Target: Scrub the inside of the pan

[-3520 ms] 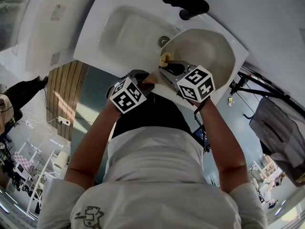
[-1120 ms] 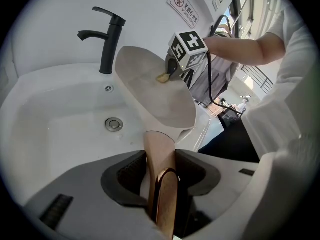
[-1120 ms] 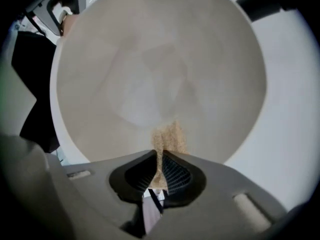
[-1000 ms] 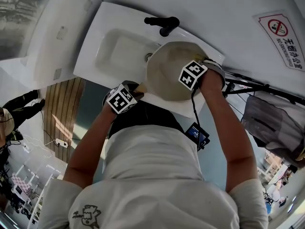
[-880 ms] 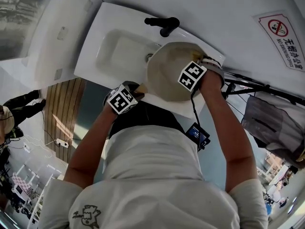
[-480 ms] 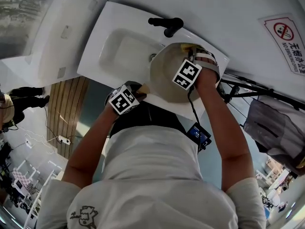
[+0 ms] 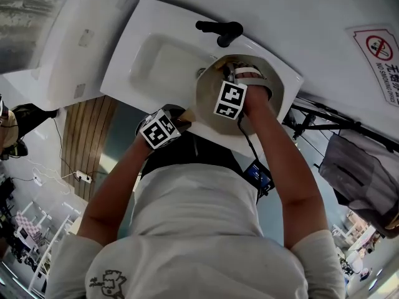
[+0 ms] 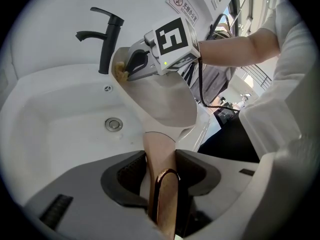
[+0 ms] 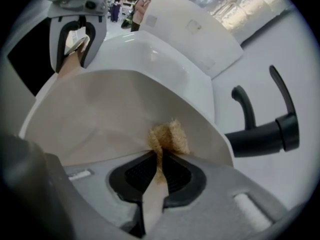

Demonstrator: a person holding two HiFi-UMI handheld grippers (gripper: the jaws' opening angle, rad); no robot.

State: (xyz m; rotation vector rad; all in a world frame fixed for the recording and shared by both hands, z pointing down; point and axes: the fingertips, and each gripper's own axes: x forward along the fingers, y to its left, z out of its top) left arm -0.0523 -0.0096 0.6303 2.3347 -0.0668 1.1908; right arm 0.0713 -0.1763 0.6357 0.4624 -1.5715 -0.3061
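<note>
A cream pan (image 7: 271,104) is held tilted over the white sink (image 7: 156,61). My left gripper (image 7: 186,114) is shut on its tan handle (image 8: 159,151), which ends in a copper loop. The handle sits squeezed between the dark pads (image 8: 129,174) of that gripper (image 8: 160,170). My right gripper (image 7: 234,68) reaches into the pan near its far rim. It is shut on a yellow-tan scrub sponge (image 9: 169,135), which presses against the pan's inner wall (image 9: 100,119). In the left gripper view the right gripper (image 8: 131,66) and the sponge (image 8: 119,72) show at the pan's upper edge.
A black faucet (image 7: 219,30) stands just behind the pan, close to the right gripper (image 9: 160,171). The sink's drain (image 8: 114,124) lies below the pan. A no-smoking sign (image 7: 381,50) hangs on the wall at right. Beyond the sink's front edge is open floor.
The right gripper has slid the sponge leftward along the pan's far rim, from the right side toward the faucet, and rolled. The left gripper and the handle have stayed put.
</note>
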